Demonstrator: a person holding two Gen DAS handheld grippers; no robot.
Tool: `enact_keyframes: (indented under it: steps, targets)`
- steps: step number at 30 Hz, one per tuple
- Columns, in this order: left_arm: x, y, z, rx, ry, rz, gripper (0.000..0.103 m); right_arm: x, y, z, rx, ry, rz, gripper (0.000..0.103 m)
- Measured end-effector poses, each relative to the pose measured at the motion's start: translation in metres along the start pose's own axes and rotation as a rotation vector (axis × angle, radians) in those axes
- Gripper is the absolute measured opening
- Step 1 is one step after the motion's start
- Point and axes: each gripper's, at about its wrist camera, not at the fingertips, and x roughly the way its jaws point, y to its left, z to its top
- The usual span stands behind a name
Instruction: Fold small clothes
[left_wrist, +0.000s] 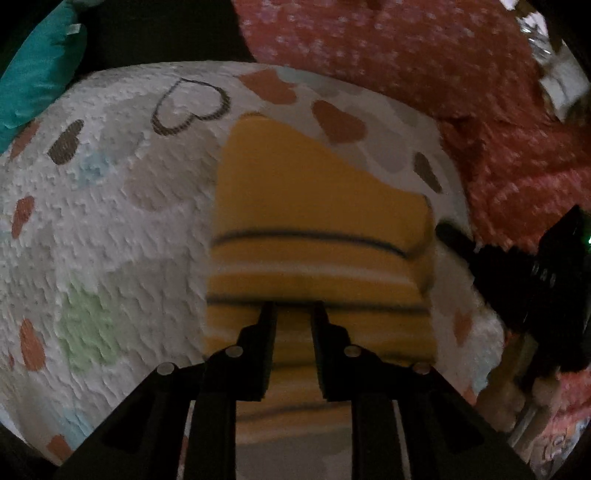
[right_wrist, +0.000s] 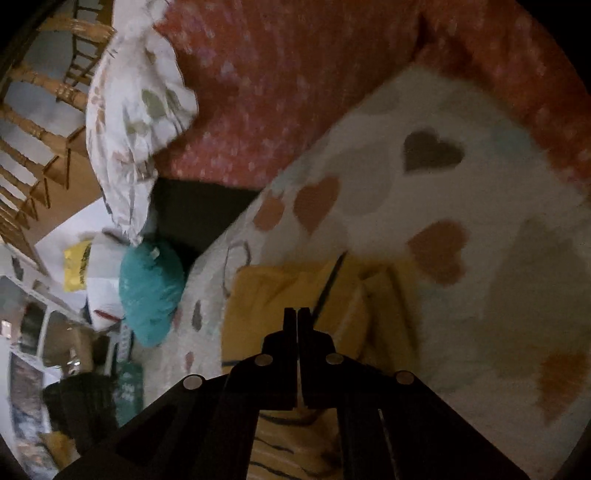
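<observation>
Lying part-folded on the heart-print blanket (left_wrist: 110, 229), the yellow striped garment (left_wrist: 317, 206) waits — left claw (left_wrist: 293, 314) slightly apart above it, right claw (right_wrist: 297, 314) pressed together, empty, probably for smoothing.

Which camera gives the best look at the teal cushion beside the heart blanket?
The right wrist view: the teal cushion shows whole there, lying off the edge of the heart blanket below a white patterned pillow. The left wrist view catches only a cut-off slice of it in the top left corner.
</observation>
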Motion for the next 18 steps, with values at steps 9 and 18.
enact_keyframes:
  steps: [9, 18]
  targets:
    - [0.033, -0.009, 0.016, 0.104, 0.004, 0.110, 0.020, 0.017, -0.045, 0.001, 0.063, 0.009, -0.439, 0.015]
    - [-0.012, -0.016, 0.002, 0.202, -0.070, 0.206, 0.020, -0.026, -0.005, -0.006, -0.025, -0.178, -0.325, 0.040]
